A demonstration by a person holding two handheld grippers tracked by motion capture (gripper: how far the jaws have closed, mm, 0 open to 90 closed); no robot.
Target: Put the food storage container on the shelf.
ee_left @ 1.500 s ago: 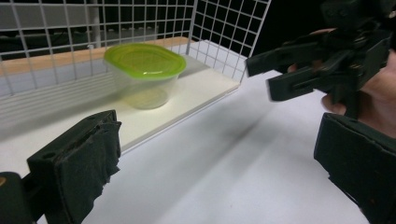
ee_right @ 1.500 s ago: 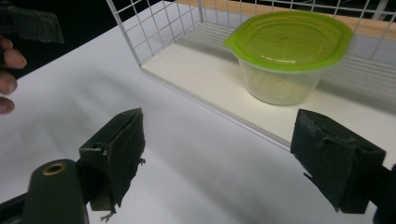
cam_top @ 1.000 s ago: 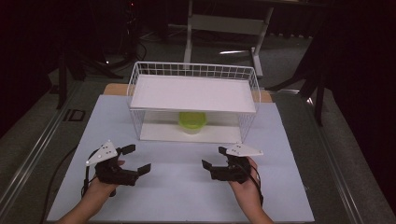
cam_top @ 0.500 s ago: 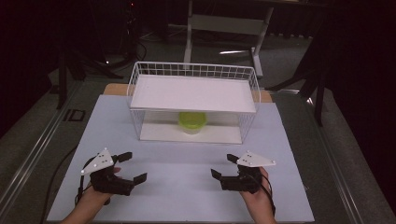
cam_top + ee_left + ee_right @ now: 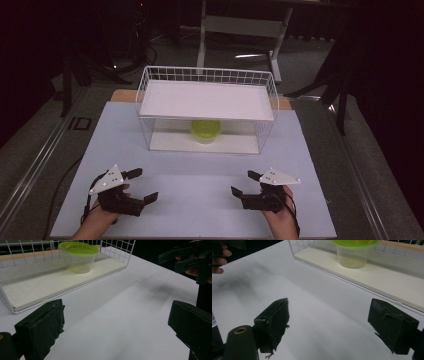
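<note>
Nothing appears started: the lidded container [image 5: 205, 131] sits untouched on the wire rack's [image 5: 207, 111] lower shelf, while the left gripper [image 5: 140, 185] and right gripper [image 5: 244, 183] hover spread and empty near the table's [image 5: 200, 175] front edge.

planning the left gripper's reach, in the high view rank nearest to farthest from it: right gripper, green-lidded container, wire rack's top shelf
1. right gripper, across the table's near edge.
2. green-lidded container, on the rack's bottom shelf, centre.
3. wire rack's top shelf, above and behind it.
</note>
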